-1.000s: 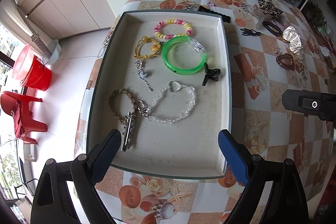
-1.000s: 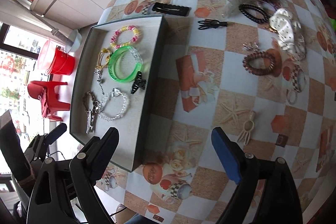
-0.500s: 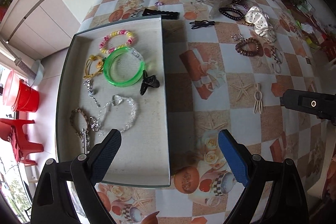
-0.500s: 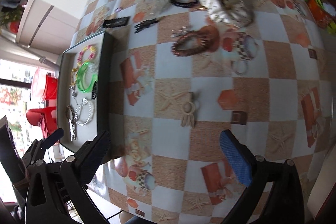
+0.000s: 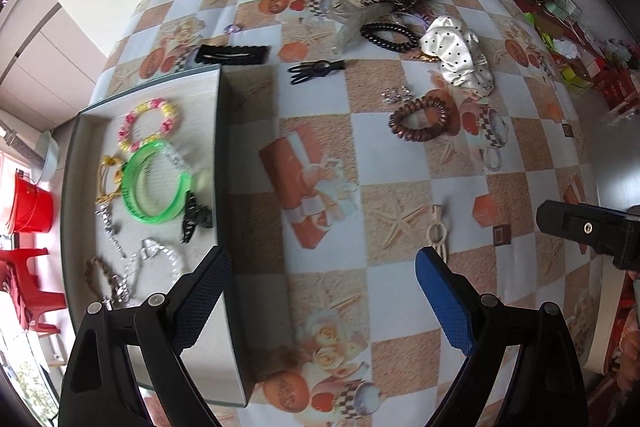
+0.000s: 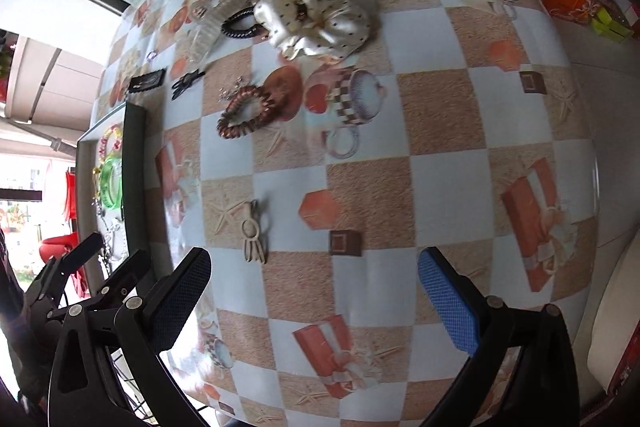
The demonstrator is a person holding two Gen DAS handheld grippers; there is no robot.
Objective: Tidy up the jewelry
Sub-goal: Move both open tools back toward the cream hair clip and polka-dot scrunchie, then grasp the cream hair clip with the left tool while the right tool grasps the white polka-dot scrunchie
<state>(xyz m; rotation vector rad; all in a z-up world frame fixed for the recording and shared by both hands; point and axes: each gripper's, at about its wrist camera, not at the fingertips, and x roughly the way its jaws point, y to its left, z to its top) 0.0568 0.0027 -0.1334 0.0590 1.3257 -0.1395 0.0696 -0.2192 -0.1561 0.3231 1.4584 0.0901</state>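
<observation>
1. Both tools are released and carry nothing: the left gripper (image 5: 322, 291) stands wide over the tray's right wall and the bare cloth, and the right gripper (image 6: 316, 291) is spread fully above the patterned tablecloth (image 6: 440, 131), apparently ready for a pick.
2. The tray (image 5: 219, 163), at the left of the left wrist view, holds the sorted pieces: a green bangle (image 5: 156, 183), a pink and yellow bead bracelet (image 5: 150, 123) and a clear bead bracelet (image 5: 158, 259).
3. Unsorted pieces lie loose on the cloth. The cream hair clip (image 6: 253, 235) is nearest, just above the right tool's left finger, so it is probably next.
4. The left wrist view shows the tray's inside. The right wrist view gives only a sliver of it at the left edge, but shows the brown coil tie (image 6: 246, 113) and the dotted satin scrunchie (image 6: 316, 23) more plainly.
</observation>
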